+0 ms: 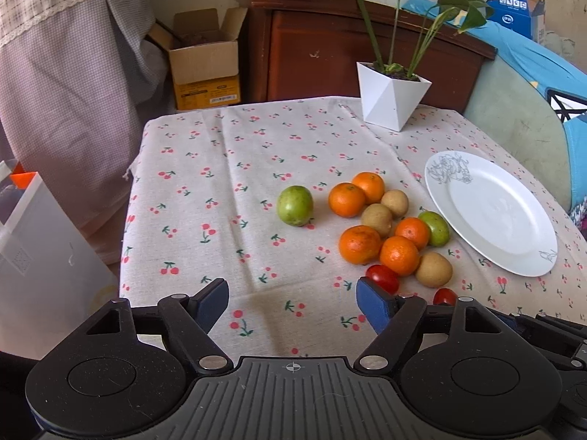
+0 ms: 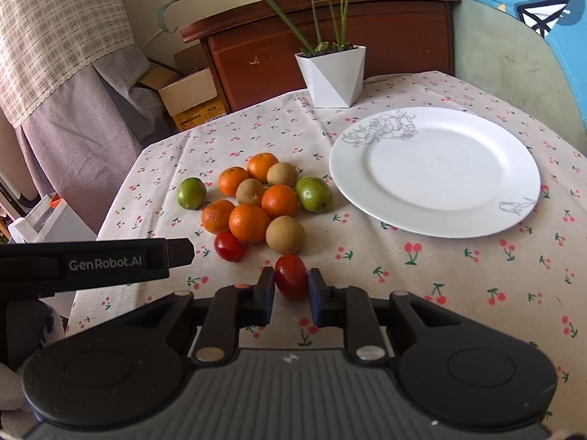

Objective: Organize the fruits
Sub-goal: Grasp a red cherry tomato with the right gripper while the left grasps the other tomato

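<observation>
A pile of fruit lies on the cherry-print tablecloth: several oranges [image 2: 249, 223], brownish round fruits [image 2: 285, 234], two green fruits [image 2: 314, 194] [image 2: 191, 193] and a cherry tomato [image 2: 229, 246]. An empty white plate [image 2: 434, 170] lies to the right of the pile; it also shows in the left wrist view [image 1: 491, 212]. My right gripper [image 2: 291, 286] is shut on a second cherry tomato [image 2: 291, 275] at the near edge of the pile. My left gripper [image 1: 291, 299] is open and empty, left of the pile [image 1: 381, 220].
A white faceted plant pot [image 2: 335, 77] stands at the table's far edge. Behind it is a wooden cabinet [image 2: 330, 33] and a cardboard box [image 1: 205, 69]. A white container [image 1: 40, 256] sits off the table's left. A cushioned chair [image 2: 513, 66] is to the right.
</observation>
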The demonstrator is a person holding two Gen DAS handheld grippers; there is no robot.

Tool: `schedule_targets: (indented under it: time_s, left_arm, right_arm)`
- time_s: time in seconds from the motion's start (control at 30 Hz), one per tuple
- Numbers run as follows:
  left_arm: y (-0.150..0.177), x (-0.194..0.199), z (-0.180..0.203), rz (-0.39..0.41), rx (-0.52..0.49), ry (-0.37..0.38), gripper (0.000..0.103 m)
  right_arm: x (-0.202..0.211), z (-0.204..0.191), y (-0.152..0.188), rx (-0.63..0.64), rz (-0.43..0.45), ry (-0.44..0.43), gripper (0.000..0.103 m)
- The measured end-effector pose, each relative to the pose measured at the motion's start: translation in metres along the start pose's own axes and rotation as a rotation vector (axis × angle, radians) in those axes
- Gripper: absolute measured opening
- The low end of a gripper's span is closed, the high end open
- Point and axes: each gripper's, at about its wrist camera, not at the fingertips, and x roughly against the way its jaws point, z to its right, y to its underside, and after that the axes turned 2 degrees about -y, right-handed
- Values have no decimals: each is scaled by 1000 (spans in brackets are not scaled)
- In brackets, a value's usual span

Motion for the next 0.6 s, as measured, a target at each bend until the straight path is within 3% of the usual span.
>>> schedule_targets:
  time_s: [0.3,0.6]
  left_arm:
    - [5,-7,24,30,-56,81,61]
    - [8,-18,33,50,-77,99,48]
  right_arm:
    - [5,21,-1,-90,1,31,19]
    - [4,29,-2,-142,10,15,23]
